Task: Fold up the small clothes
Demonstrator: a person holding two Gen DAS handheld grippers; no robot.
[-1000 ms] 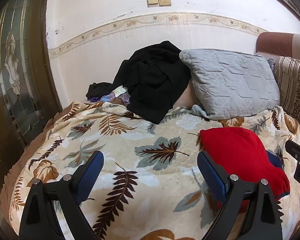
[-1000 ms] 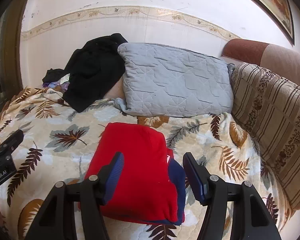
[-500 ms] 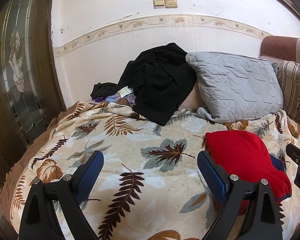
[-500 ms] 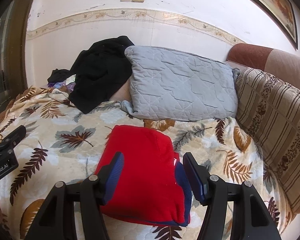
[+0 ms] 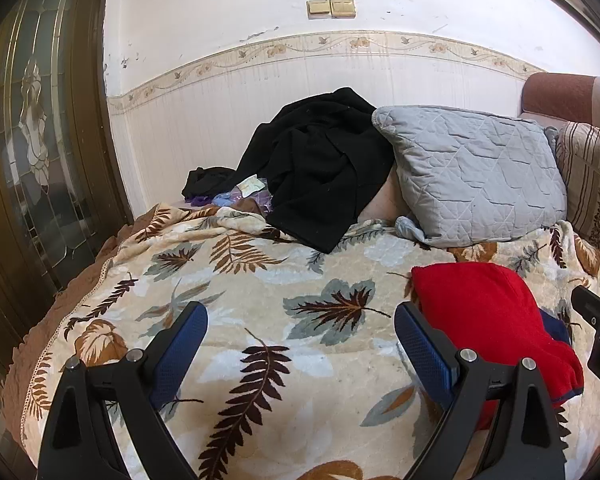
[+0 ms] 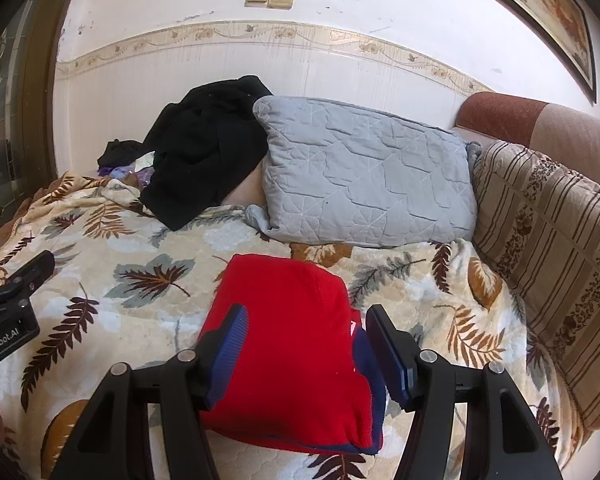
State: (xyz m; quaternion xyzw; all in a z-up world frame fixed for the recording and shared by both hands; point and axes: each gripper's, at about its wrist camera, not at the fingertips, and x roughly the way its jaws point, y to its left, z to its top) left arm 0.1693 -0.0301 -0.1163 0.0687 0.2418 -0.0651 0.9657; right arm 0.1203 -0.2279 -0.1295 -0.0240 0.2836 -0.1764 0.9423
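A folded red garment (image 6: 296, 344) with a dark blue edge lies on the leaf-patterned blanket (image 6: 148, 280). My right gripper (image 6: 306, 350) hovers above it, open, with nothing between its blue pads. In the left wrist view the same red garment (image 5: 488, 320) sits at the right. My left gripper (image 5: 300, 344) hangs open over bare blanket (image 5: 260, 300) to the left of the garment. The black body of the right gripper shows at that view's right edge, and the left gripper's body shows at the left edge of the right wrist view.
A grey quilted pillow (image 6: 364, 176) leans against the back wall. A heap of black clothing (image 6: 208, 148) lies left of it, with small purple items beside. A striped brown cushion (image 6: 548, 248) lines the right side. A wooden door with glass (image 5: 32, 160) stands left.
Both views have tilted slightly upward, so the bed and the red garment sit lower in frame. Neither gripper's jaws have changed and the garment has not moved.
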